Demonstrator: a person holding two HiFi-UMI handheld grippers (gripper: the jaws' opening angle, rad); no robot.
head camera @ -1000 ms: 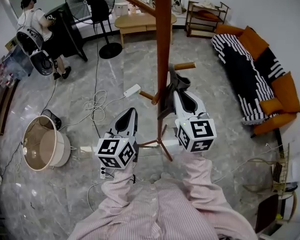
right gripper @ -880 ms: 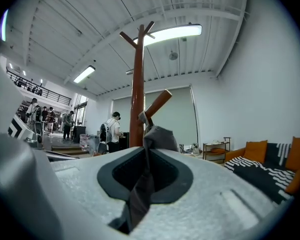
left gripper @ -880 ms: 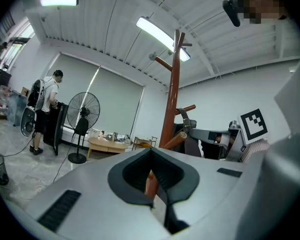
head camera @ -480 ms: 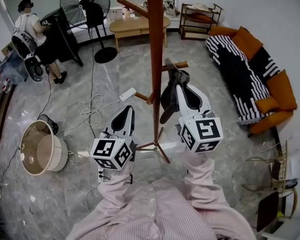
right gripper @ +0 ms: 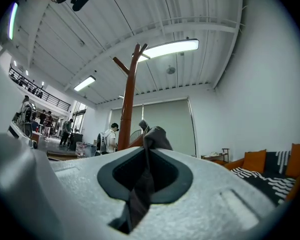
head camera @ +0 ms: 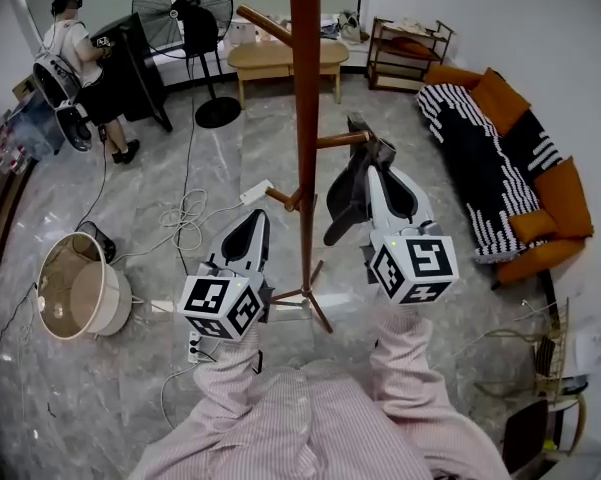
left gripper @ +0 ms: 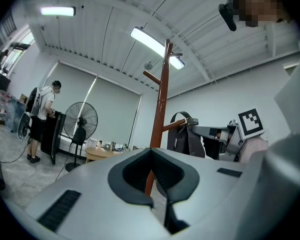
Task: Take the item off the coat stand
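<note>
A brown wooden coat stand (head camera: 303,118) rises in the middle of the head view. A dark grey cloth bag (head camera: 343,196) hangs by its strap near the outer end of a side peg (head camera: 335,141). My right gripper (head camera: 365,156) is shut on the bag's upper part, right of the pole. In the right gripper view the grey cloth (right gripper: 142,186) runs between the pads of that gripper (right gripper: 147,151). My left gripper (head camera: 248,236) stays lower, left of the pole, shut with nothing in it. The left gripper view shows the bag (left gripper: 185,139) looped over the peg.
A standing fan (head camera: 185,8), a wooden table (head camera: 280,58) and a person (head camera: 75,53) are at the back. A sofa (head camera: 500,158) with orange cushions lines the right. A round basket (head camera: 75,288), cables and a power strip (head camera: 260,190) lie on the floor.
My right gripper has moved outward along the peg with the bag, away from the pole toward the peg's tip. The left gripper has hardly moved.
</note>
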